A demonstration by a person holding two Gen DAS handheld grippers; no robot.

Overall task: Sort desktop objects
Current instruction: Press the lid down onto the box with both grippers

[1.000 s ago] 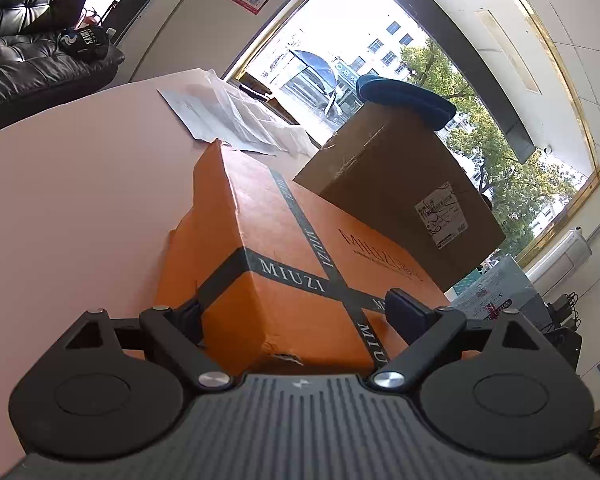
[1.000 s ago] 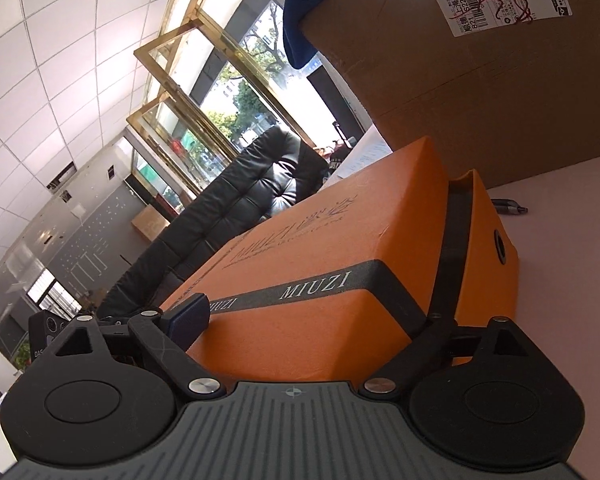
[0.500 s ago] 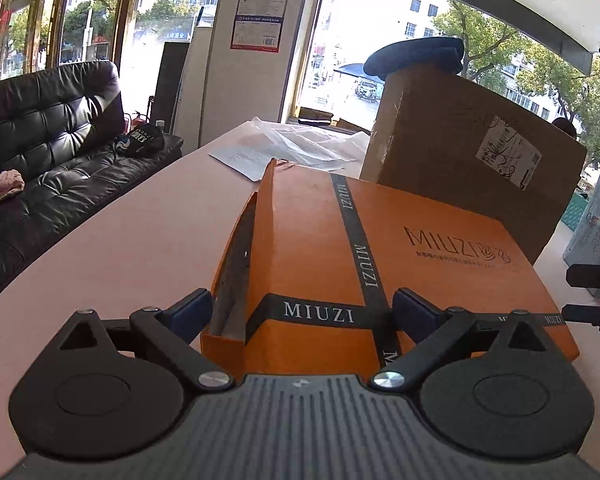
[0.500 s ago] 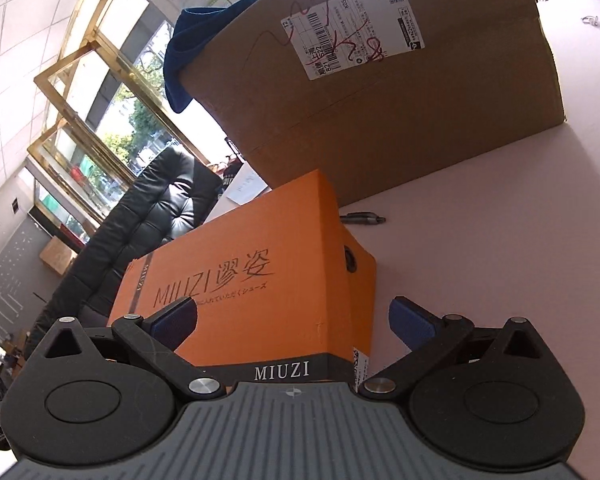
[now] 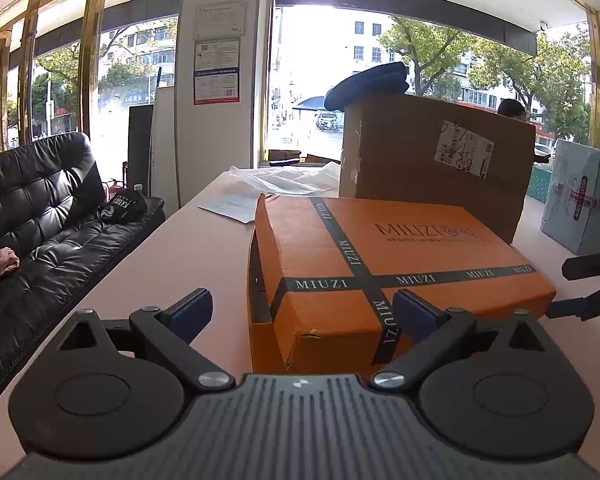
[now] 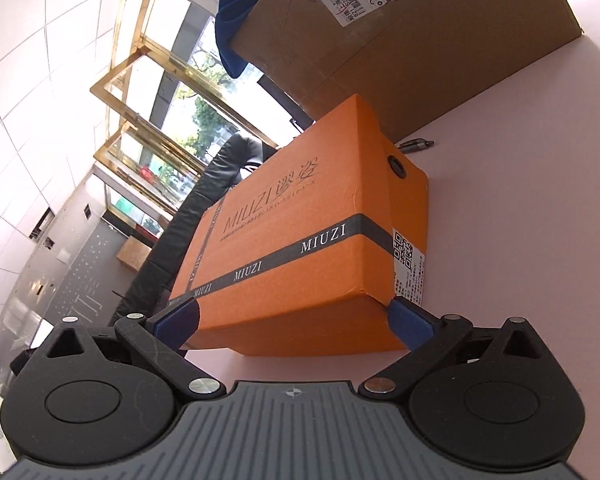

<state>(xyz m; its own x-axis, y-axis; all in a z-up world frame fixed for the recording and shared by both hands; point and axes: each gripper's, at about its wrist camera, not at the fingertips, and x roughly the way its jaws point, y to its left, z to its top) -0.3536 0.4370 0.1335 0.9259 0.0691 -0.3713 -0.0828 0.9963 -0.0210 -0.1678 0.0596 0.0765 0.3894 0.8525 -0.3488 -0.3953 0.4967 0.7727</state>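
Shoebox: your orange shoebox lies flat on the pink table, lid up, just in front of the big carton. A second ago it sat tipped and askew between your grippers; now it is level.
Left gripper: your left gripper stands wide open with nothing in its grip. A second ago its pads bracketed the box's near end; now the left pad is well clear over bare table, and the right pad overlaps the box's near corner in view. You have backed off and rolled level, so the window and sofa now sit upright.
Right gripper: your right gripper is also spread wide, holding nothing. Its pads sit at the two near corners of the box; you cannot tell whether they touch. Earlier the box filled the view; now more table shows to the right.
Pen: a pen lies on the table between shoebox and carton.
Cap: a dark blue cap rests on the carton.
Papers: loose sheets lie beyond the shoebox.
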